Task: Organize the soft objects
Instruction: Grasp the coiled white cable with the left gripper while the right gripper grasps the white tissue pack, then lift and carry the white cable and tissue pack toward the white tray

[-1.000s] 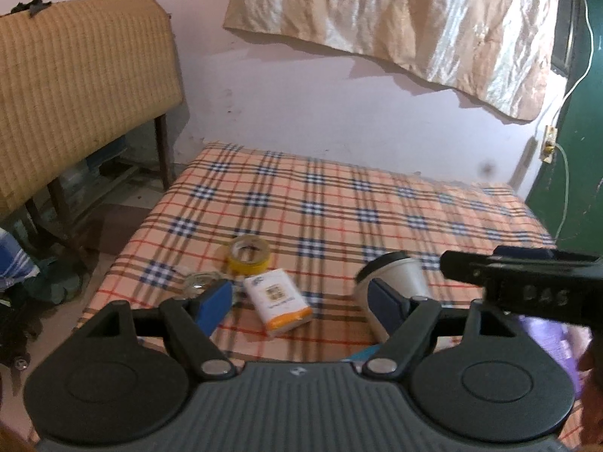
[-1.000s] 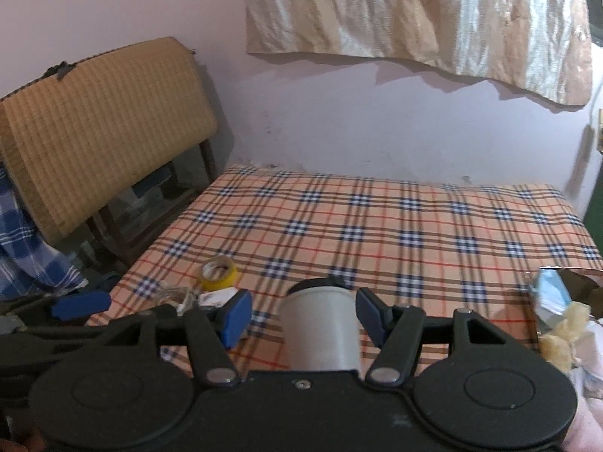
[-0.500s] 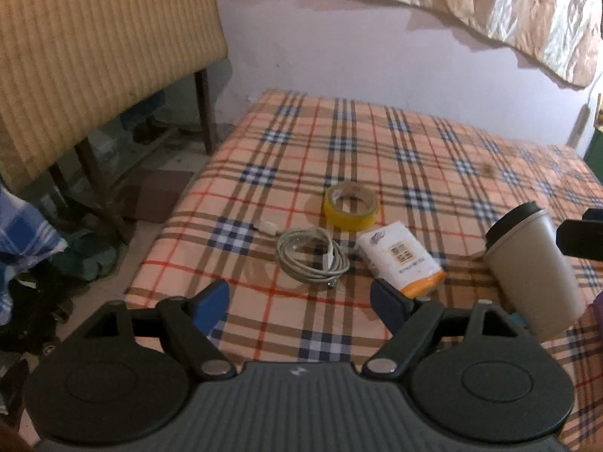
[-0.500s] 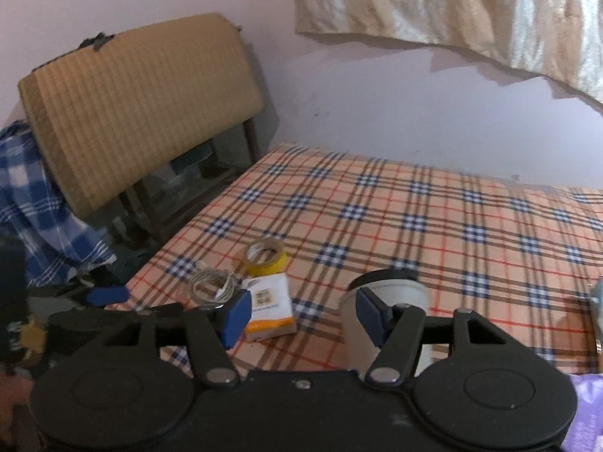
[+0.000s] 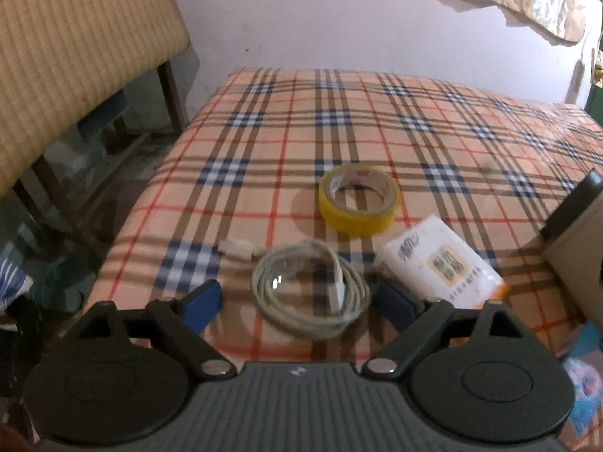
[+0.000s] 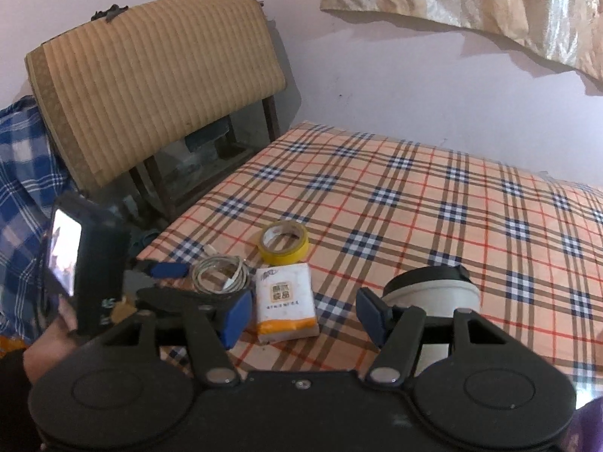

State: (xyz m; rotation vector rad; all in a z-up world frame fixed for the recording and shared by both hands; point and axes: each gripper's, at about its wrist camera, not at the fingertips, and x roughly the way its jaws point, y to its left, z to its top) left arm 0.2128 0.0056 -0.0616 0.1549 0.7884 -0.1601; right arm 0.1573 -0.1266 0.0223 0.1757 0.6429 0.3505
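Both claws empty, left claw (image 5: 297, 303) opening over coiled cable (image 5: 311, 288): centre it, close gently; right claw (image 6: 301, 314) wide.

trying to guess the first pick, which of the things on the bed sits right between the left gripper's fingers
The coiled white cable, framed by the opening jaws of the left gripper, pads not touching it. The yellow tape roll lies beyond; the tissue pack is off to the right.

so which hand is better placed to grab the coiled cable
Left. The left gripper is opening with the cable lying right between its fingers, not yet pinched. The right gripper is lined up on the tissue pack instead.
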